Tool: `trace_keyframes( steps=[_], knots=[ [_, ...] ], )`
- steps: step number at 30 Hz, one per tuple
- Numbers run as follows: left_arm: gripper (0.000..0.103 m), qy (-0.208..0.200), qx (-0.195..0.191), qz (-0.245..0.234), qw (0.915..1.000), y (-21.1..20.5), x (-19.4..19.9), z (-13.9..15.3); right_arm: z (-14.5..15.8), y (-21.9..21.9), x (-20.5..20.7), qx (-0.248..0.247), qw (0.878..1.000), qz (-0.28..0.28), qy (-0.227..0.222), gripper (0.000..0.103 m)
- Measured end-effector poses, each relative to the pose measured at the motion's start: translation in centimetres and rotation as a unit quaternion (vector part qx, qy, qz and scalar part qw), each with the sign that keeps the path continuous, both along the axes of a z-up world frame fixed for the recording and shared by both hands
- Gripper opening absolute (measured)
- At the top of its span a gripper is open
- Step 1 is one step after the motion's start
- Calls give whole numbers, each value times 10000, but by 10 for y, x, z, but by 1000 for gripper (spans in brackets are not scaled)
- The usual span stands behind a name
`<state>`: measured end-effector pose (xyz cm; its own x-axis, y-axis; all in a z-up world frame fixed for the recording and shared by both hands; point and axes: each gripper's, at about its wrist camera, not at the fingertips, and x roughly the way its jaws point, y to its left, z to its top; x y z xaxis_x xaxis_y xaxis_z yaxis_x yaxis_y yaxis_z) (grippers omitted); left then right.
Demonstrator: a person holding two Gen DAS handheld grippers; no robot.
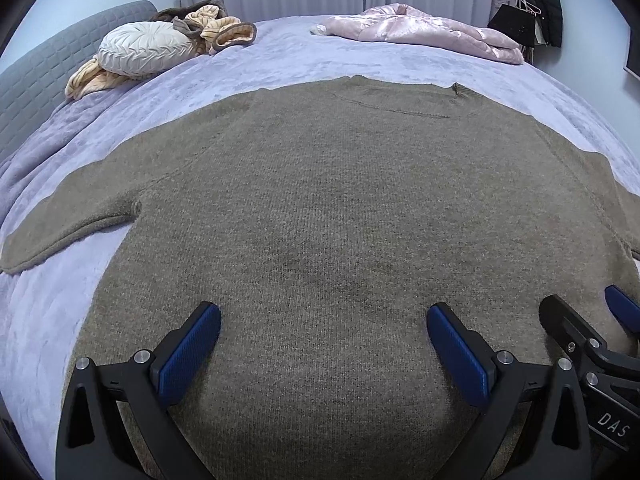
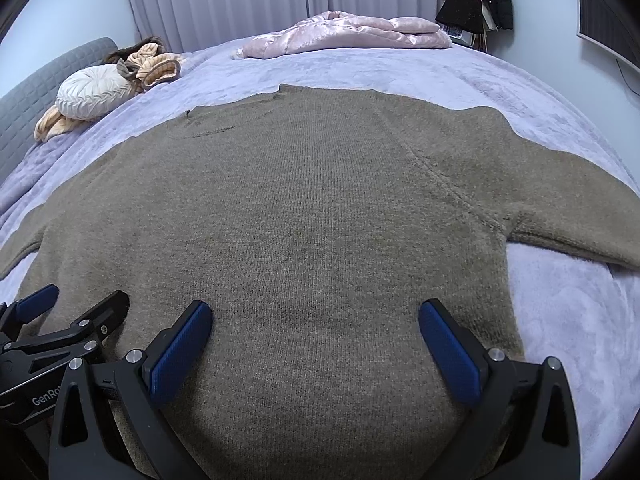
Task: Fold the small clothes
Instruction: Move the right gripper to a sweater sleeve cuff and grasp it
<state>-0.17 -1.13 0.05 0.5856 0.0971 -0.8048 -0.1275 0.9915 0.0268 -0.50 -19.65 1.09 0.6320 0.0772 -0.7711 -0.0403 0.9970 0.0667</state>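
Note:
A brown knit sweater (image 1: 340, 200) (image 2: 304, 208) lies flat on the lilac bed cover, neck away from me, both sleeves spread out to the sides. My left gripper (image 1: 323, 312) hovers open over the sweater's lower hem, nothing between its blue pads. My right gripper (image 2: 315, 310) is open too, just over the hem to the right of the left one. In the left wrist view the right gripper (image 1: 588, 308) shows at the right edge. In the right wrist view the left gripper (image 2: 76, 296) shows at the left edge.
The lilac bed cover (image 1: 280, 56) (image 2: 560, 320) surrounds the sweater. A pink quilted jacket (image 1: 424, 28) (image 2: 348, 32) lies at the far edge. A round white cushion (image 1: 144, 48) (image 2: 92, 92) with beige clothes sits by the grey headboard (image 1: 44, 64). Curtains and hanging coats stand behind.

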Motion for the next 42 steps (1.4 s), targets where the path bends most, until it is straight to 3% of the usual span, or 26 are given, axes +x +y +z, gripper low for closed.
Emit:
trace_keyframes(
  steps=[16, 20, 23, 34, 42],
  knots=[
    [103, 97, -40, 29, 9999, 2, 2, 2, 2, 5, 3, -77, 9998, -20, 166, 103],
    [103, 166, 197, 19, 9997, -4, 3, 13, 9, 5, 3, -108, 9995, 128, 284, 103],
    [103, 133, 165, -22, 9998, -9, 2, 24, 19, -1, 1, -12, 9995, 168, 285, 103],
    [103, 54, -170, -504, 9986, -53, 18, 61, 54, -72, -7, 232, 9984, -511, 108, 103],
    [103, 318, -322, -798, 9958, -96, 41, 66, 67, -139, -11, 344, 9935, -1081, 25, 103]
  ],
)
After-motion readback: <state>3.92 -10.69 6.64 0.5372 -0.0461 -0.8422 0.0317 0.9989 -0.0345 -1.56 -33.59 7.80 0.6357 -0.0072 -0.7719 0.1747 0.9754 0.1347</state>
